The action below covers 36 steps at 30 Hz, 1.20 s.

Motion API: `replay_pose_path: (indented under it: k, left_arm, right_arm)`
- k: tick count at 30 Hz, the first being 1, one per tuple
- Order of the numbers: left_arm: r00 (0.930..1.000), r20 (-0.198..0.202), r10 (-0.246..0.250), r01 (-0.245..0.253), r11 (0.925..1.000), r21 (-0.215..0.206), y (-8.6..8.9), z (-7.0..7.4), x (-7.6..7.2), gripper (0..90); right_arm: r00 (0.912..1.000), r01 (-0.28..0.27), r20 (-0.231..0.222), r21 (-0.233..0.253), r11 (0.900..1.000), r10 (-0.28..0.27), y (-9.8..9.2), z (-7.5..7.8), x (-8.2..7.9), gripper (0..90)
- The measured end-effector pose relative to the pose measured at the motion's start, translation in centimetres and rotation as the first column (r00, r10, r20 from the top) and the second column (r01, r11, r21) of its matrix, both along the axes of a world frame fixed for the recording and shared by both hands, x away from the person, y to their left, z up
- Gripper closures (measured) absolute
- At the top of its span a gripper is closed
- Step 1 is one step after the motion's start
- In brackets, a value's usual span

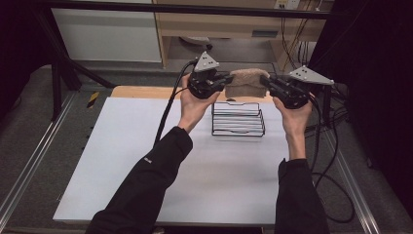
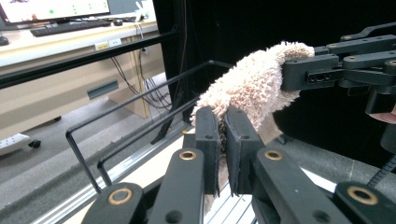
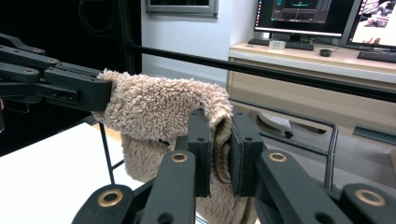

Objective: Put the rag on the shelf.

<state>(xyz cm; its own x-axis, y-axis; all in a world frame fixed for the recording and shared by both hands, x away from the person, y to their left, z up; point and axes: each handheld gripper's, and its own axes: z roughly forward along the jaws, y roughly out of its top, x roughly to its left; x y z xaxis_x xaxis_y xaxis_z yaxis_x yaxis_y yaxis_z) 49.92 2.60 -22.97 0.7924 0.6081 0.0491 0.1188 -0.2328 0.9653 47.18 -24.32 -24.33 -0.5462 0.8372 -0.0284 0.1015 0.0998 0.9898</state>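
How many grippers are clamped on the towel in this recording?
2. The left gripper pinches the left end of the fluffy beige towel, and the right gripper pinches its right end, holding it stretched above the black wire rack on the white table.

A large white rectangular tabletop sheet (image 1: 146, 146) lies over a light wooden board (image 1: 141, 91) whose far edge shows beyond it. Grey carpeted floor (image 1: 29, 122) surrounds the table, crossed by silver aluminium rails (image 1: 29, 163) on either side. A black metal crossbar (image 1: 195, 9) runs across the far end. Behind it stands a pale wooden desk (image 1: 234, 24) beside a white cabinet panel (image 1: 107, 34). On a desk, computer monitors (image 3: 306, 16) glow, with a dark keyboard (image 3: 376, 56) in front of them. Black curtains (image 1: 375, 73) close off the right side, and the room is dimly lit at its edges.
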Motion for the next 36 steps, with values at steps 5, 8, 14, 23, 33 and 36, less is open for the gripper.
replay_pose_path:
  k: [5,8,14,23,33,36]
  left_arm:
    - [0.9997,-0.025,0.001,-0.001,1.0,0.0,0.1,0.2,-0.1,81.9]
    - [0.9993,-0.037,0.0,-0.001,0.9999,-0.016,0.5,0.9,0.0,79.7]
    - [0.9968,-0.076,0.021,-0.029,0.9948,-0.097,1.4,2.7,0.8,84.8]
    - [0.985,-0.164,0.054,-0.062,0.9971,-0.043,0.5,2.3,2.6,89.7]
    - [0.9876,-0.155,-0.028,0.026,0.9995,-0.017,0.1,1.1,1.4,89.7]
    - [0.9879,-0.153,-0.029,0.03,0.9996,0.002,0.1,0.8,1.2,89.7]
  right_arm:
    - [0.9999,-0.013,0.002,-0.014,1.0,0.013,-0.1,-0.3,-0.2,81.3]
    - [0.9998,-0.02,0.009,-0.024,1.0,0.02,-0.1,-0.3,-0.2,81.6]
    - [0.9994,-0.033,0.013,-0.014,0.999,0.033,-0.2,-0.6,-0.3,81.7]
    - [0.9986,-0.05,0.017,-0.027,0.998,0.051,-0.3,-0.8,-0.4,81.6]
    - [0.9984,-0.056,-0.003,-0.037,0.998,0.056,-0.4,-0.8,-0.6,77.6]
    - [0.9984,-0.057,-0.008,-0.046,0.997,0.056,-0.4,-0.7,-0.8,74.6]
